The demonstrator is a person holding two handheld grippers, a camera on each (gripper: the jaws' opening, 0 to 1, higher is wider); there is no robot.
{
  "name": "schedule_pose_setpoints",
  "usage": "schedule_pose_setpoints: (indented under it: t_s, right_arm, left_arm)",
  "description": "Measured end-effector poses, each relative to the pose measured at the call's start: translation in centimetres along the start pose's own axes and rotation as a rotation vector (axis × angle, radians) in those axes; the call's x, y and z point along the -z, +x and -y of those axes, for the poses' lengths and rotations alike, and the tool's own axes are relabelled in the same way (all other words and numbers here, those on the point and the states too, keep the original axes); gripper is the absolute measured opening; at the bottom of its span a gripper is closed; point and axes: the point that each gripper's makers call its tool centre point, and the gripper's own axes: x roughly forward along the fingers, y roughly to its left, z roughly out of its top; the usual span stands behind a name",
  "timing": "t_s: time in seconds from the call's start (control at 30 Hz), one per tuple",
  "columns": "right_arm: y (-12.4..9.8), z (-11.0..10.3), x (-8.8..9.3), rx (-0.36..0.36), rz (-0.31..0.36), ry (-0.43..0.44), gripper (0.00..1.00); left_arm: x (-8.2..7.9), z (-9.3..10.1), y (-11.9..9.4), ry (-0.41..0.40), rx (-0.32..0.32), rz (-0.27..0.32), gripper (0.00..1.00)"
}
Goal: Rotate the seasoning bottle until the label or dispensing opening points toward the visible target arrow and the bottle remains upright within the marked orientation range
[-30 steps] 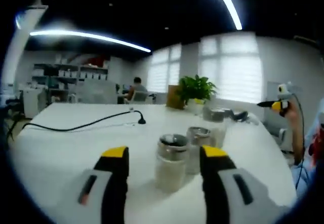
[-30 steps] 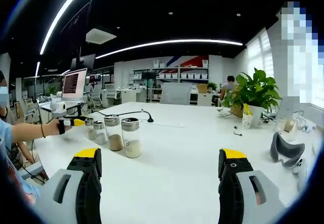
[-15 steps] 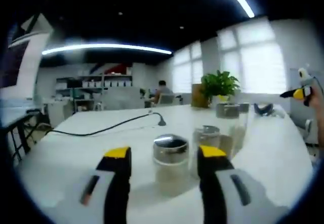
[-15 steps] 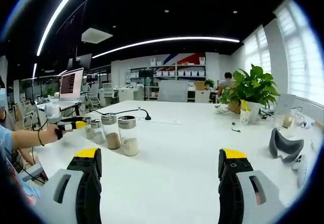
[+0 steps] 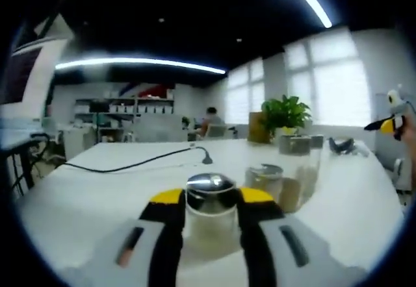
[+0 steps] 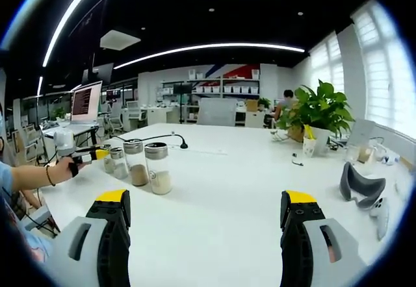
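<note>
left gripper (image 5: 209,202) moved in on the nearest seasoning bottle (image 5: 209,210), its yellow-tipped jaws, wide apart a second ago with the bottle ahead of them, now drawn in against the bottle's sides, bottle upright between them on the white table (image 5: 351,202)

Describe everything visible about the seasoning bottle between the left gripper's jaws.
The clear glass seasoning bottle with a shiny metal lid stands upright on the white table, holding pale powder in its lower part. It sits between the left gripper jaws, which hug its sides; contact looks likely. Another similar bottle stands just behind.
</note>
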Motion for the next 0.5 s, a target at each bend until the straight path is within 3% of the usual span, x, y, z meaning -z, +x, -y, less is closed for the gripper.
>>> schedule_pose_setpoints:
  t_s: [0.2,0.27,0.33,0.43,0.5]
  right_arm:
    - [0.06,-0.05,0.19,-0.004,-0.008,0.003,0.99]
    - [0.10,-0.01,0.19,-0.003,-0.007,0.007,0.99]
    - [0.13,0.03,0.19,0.001,-0.007,0.005,0.99]
    - [0.14,-0.07,0.27,-0.001,-0.010,0.007,0.99]
    - [0.16,-0.15,0.27,-0.001,-0.011,0.006,0.99]
  left_arm:
    - [-0.01,0.13,-0.03,0.015,0.056,-0.001,0.32]
    - [0.09,0.77,0.04,-0.016,0.142,-0.008,0.32]
    - [0.01,0.29,0.08,0.025,0.169,-0.022,0.32]
    - [-0.11,-0.09,0.21,0.014,0.208,-0.024,0.32]
    - [-0.14,-0.19,0.33,0.018,0.267,-0.039,0.32]
